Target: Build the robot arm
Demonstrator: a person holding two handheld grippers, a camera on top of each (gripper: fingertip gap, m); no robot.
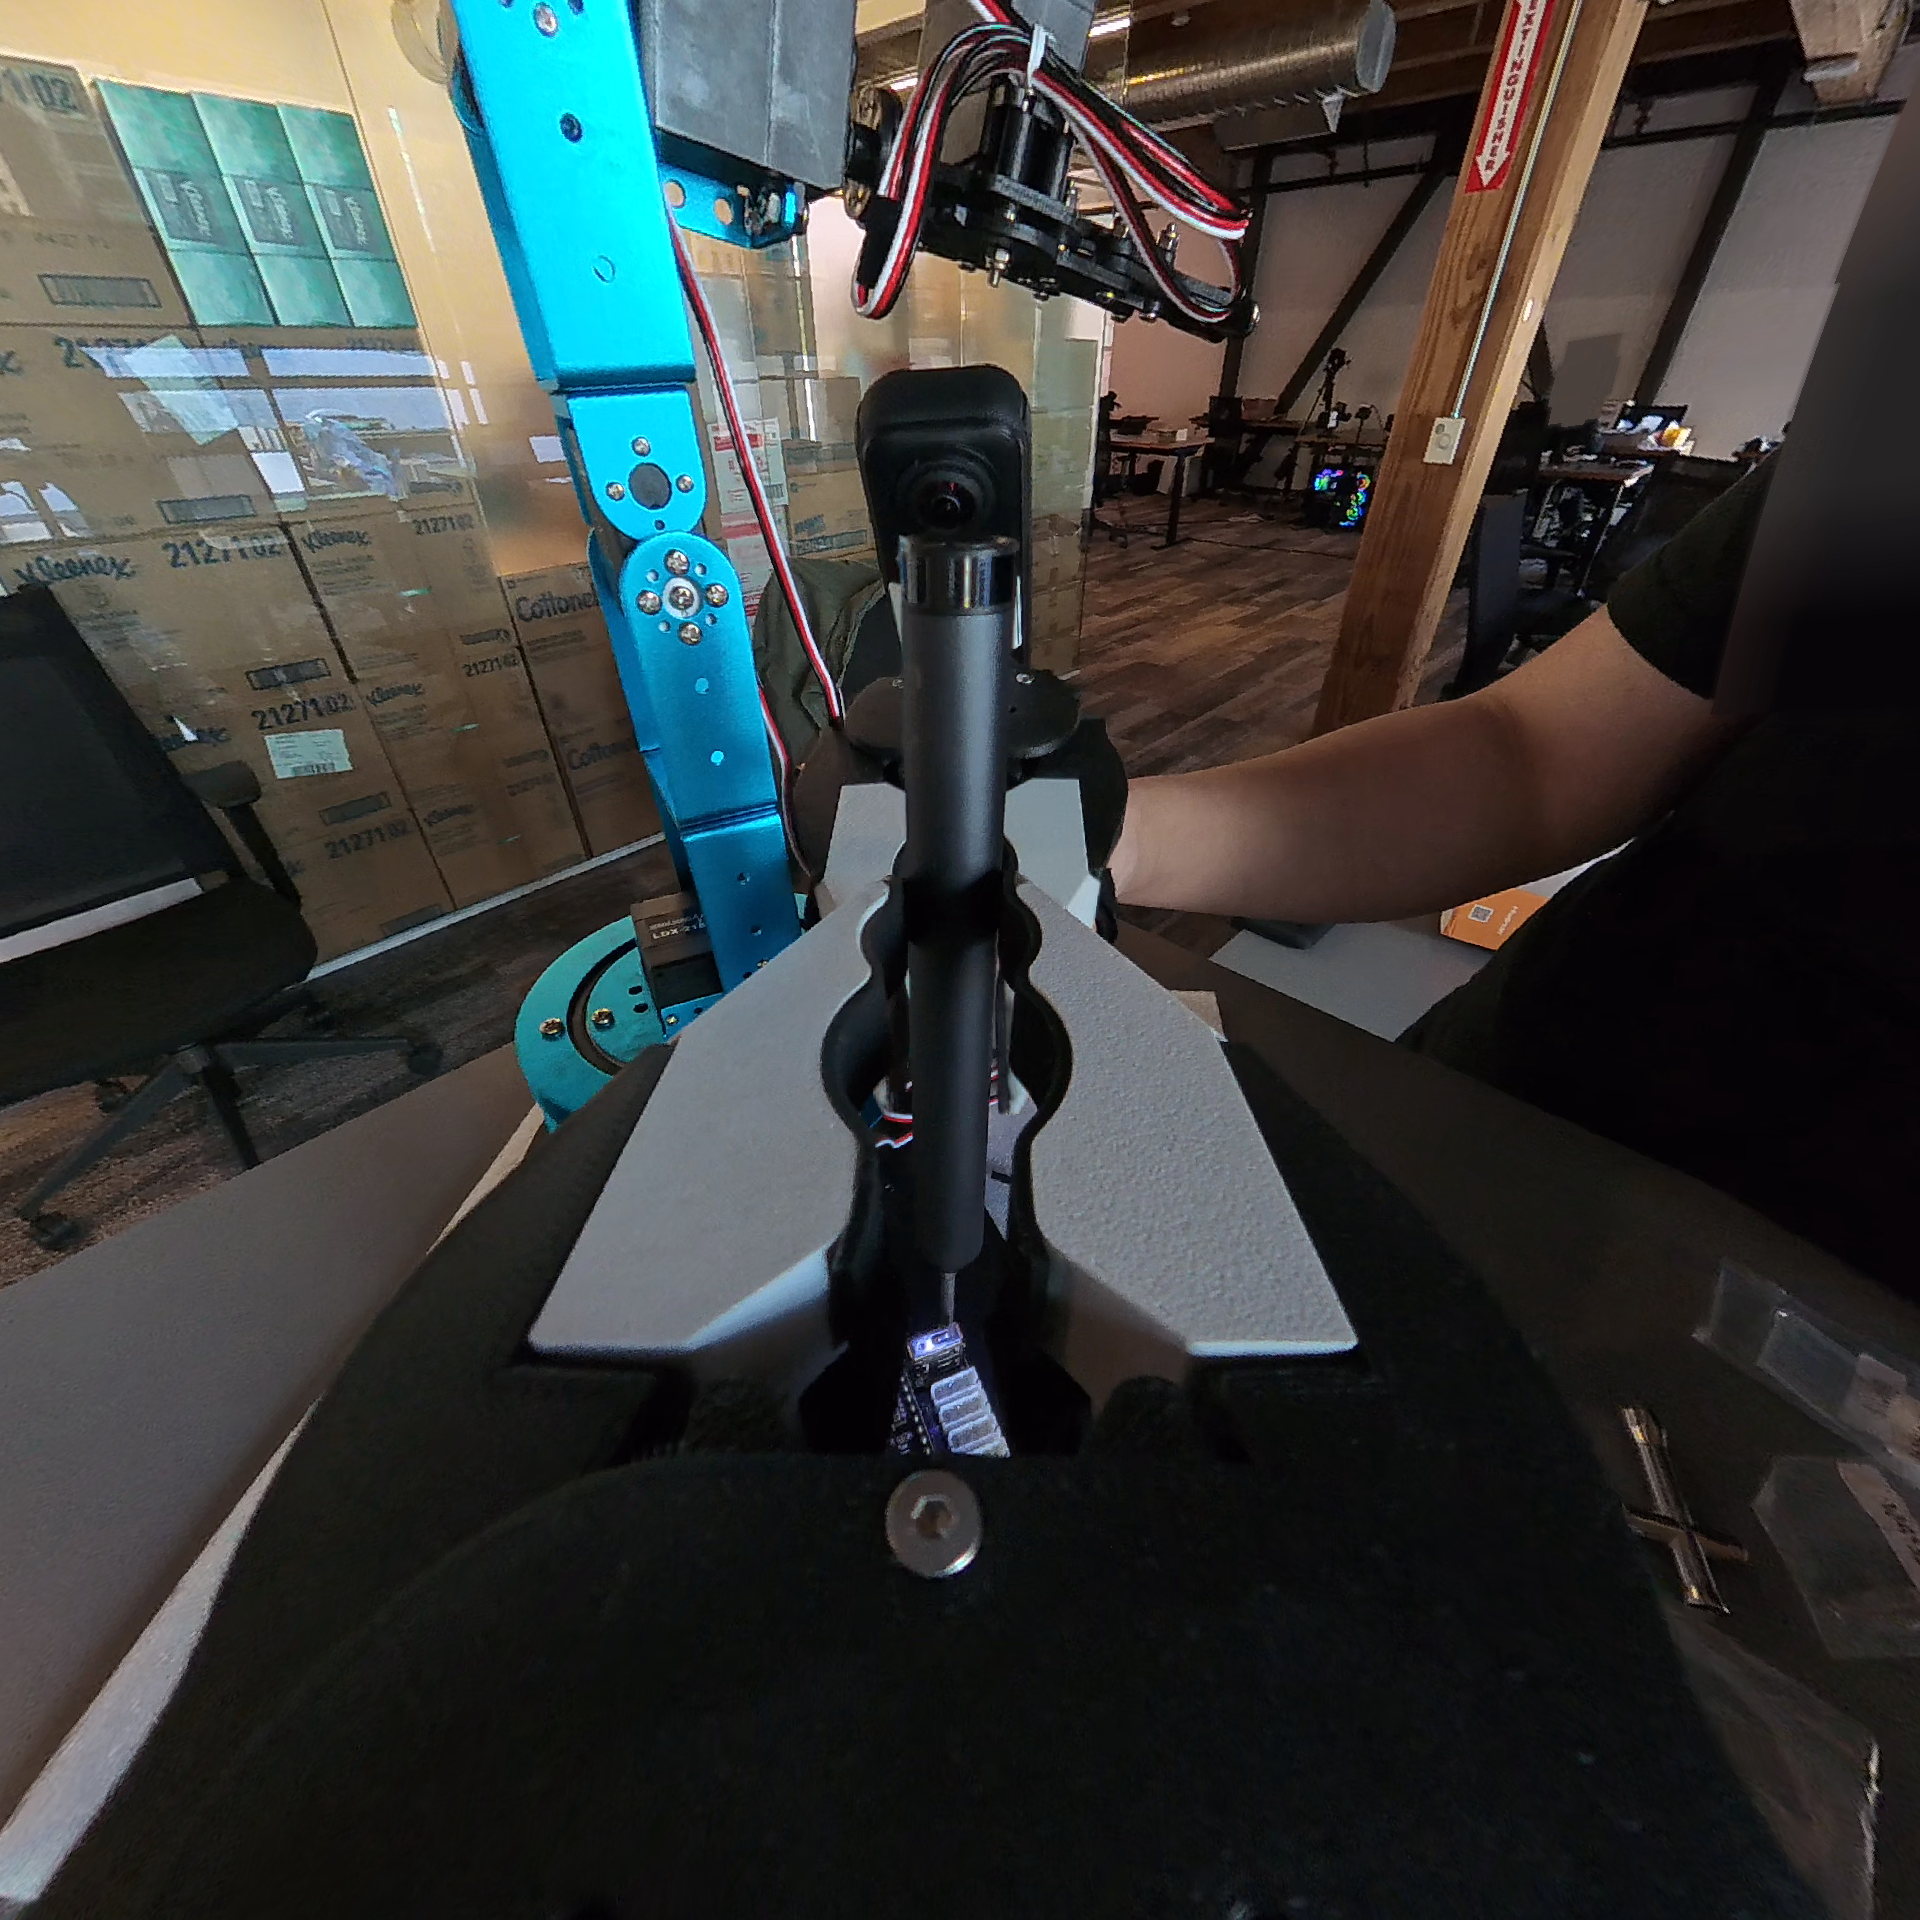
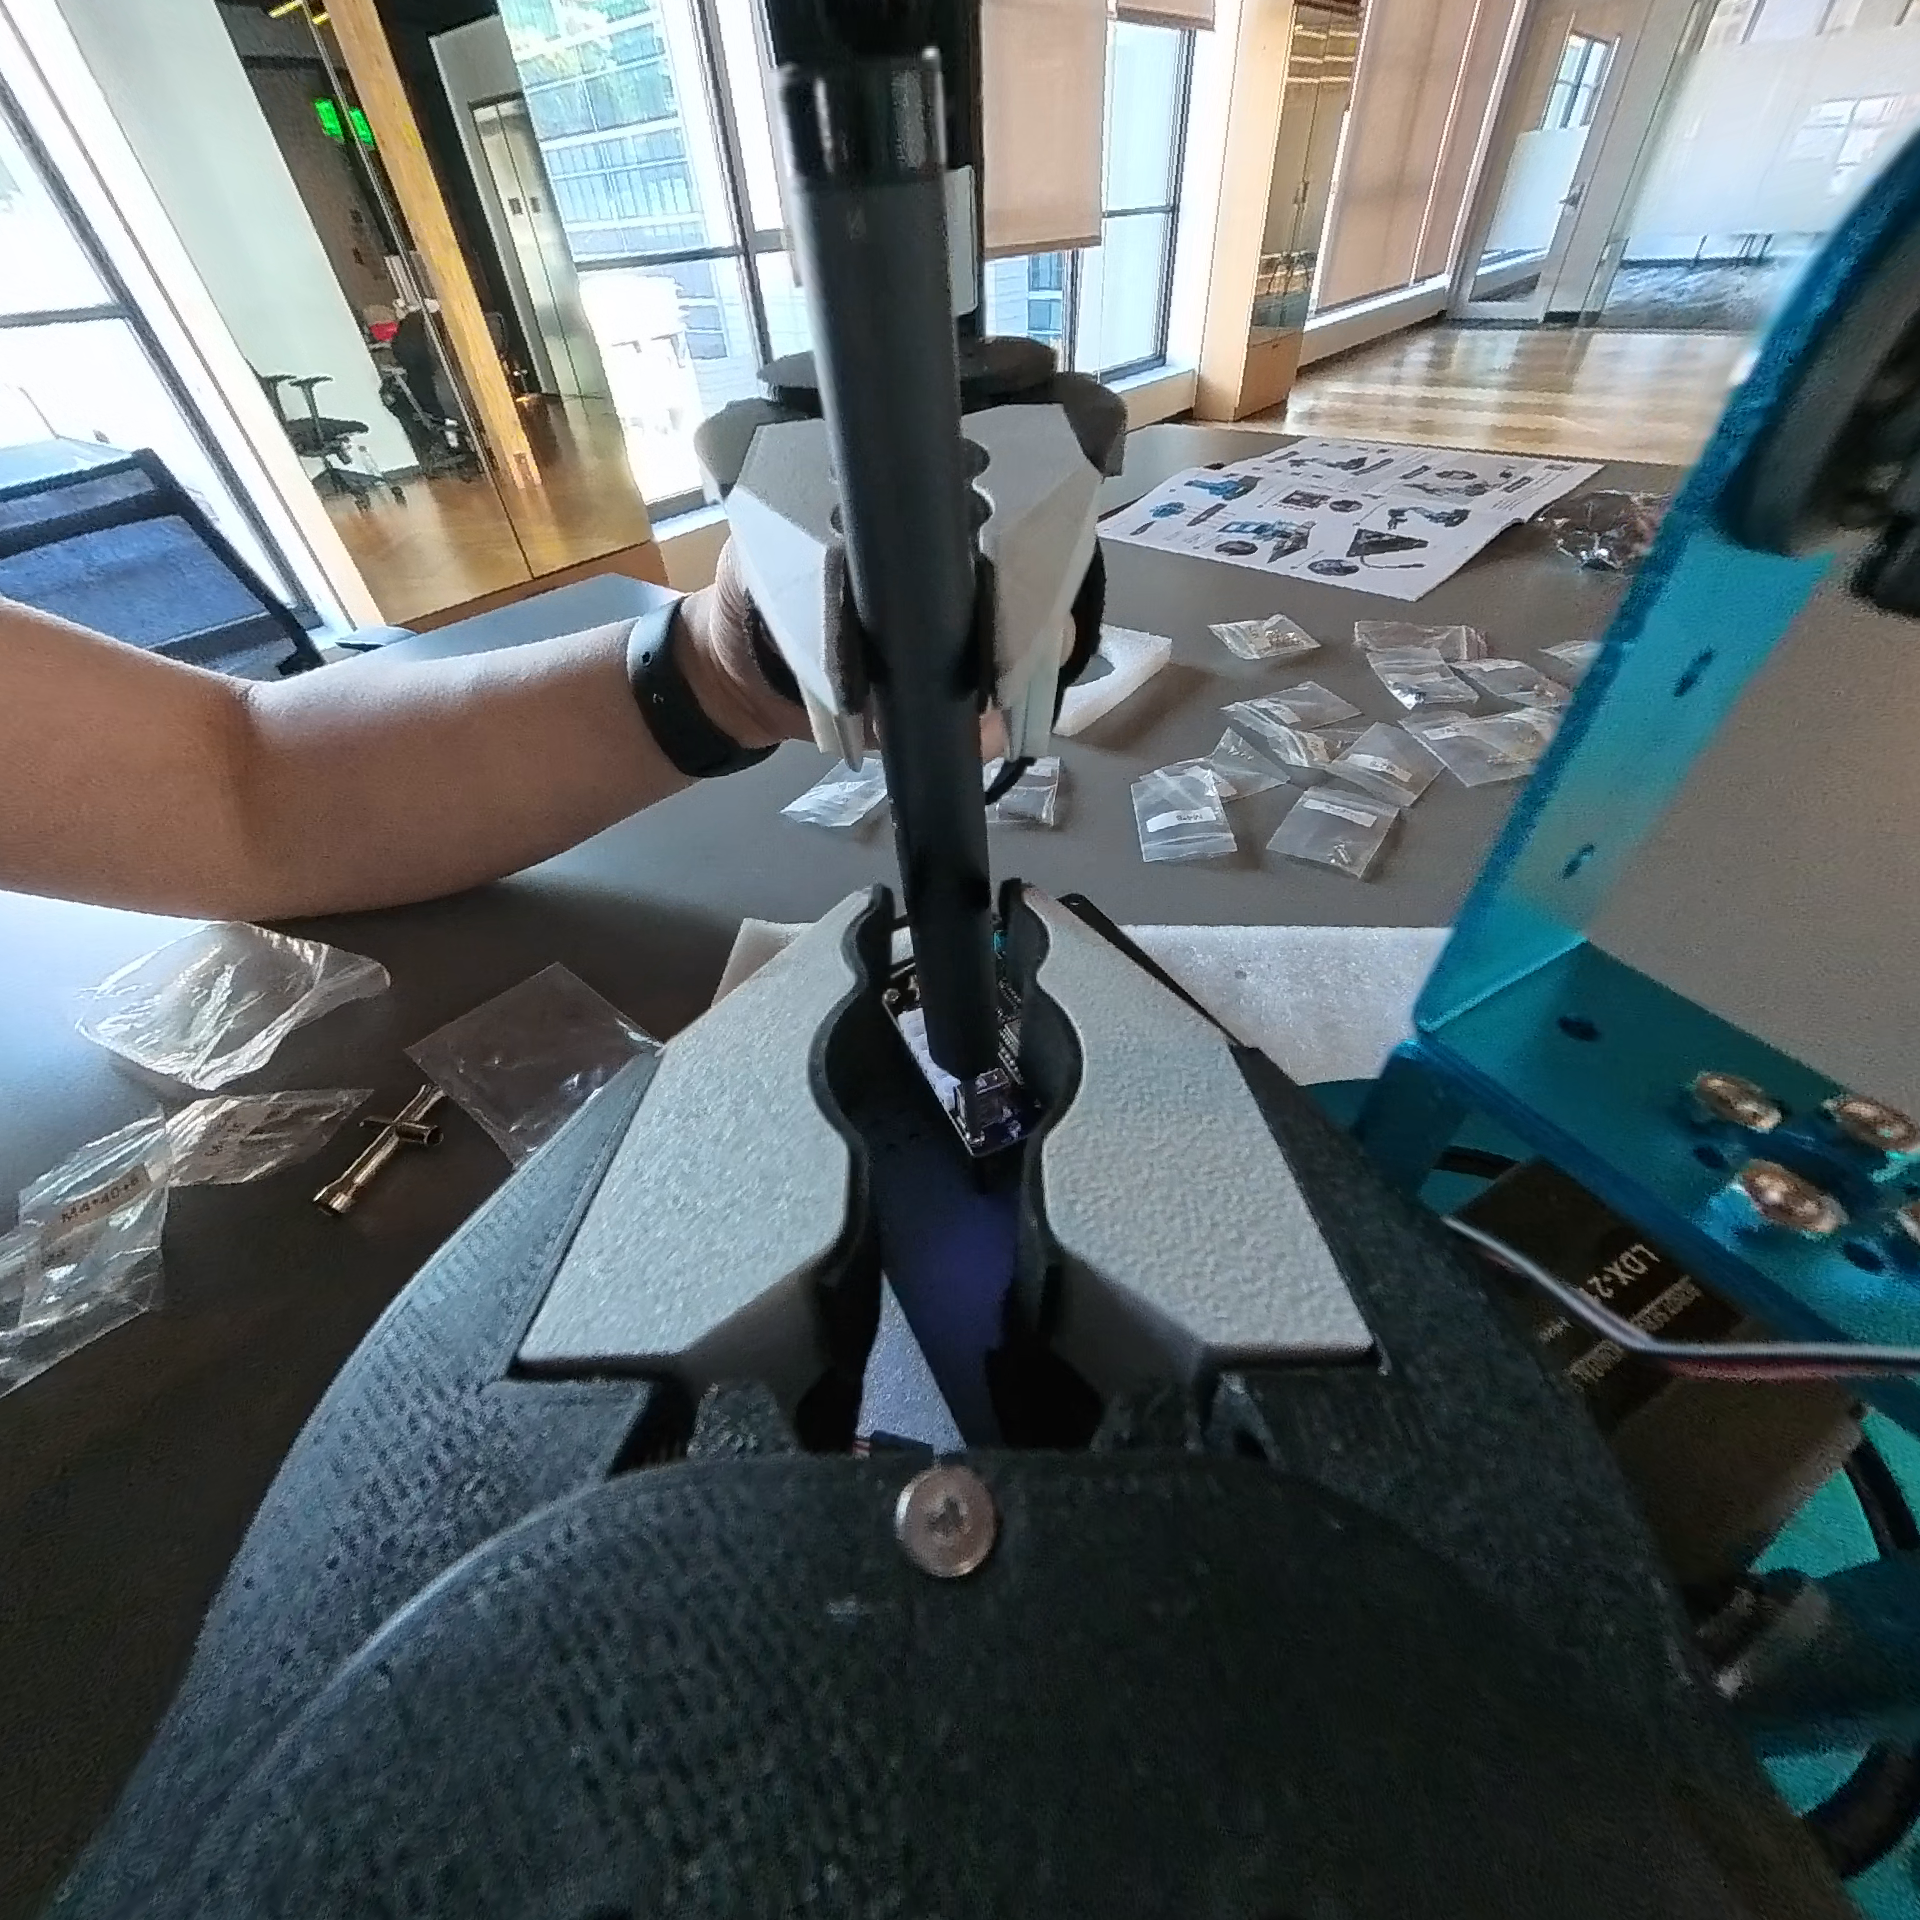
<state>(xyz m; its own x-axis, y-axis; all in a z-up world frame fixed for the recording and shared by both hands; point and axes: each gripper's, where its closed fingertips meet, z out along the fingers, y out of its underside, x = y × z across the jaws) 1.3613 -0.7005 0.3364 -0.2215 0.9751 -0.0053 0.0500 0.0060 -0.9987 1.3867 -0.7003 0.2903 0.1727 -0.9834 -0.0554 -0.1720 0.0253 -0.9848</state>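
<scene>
Screwdriver point(image 1: 951, 727), dark grey barrel, is clamped mid-length between the left claw's point(image 1: 951, 904) closed fingertips. Its tip meets a small circuit board point(image 2: 982, 1101) just below that claw. The right claw point(image 2: 951, 909) flanks the lower barrel and the board with a narrow gap; can't tell if it grips either. Blue metal arm point(image 2: 1621, 727) stands right of the right claw, parts bags point(image 2: 1340, 821) lie beyond it, cross wrench point(image 2: 379, 1153) to its left.
</scene>
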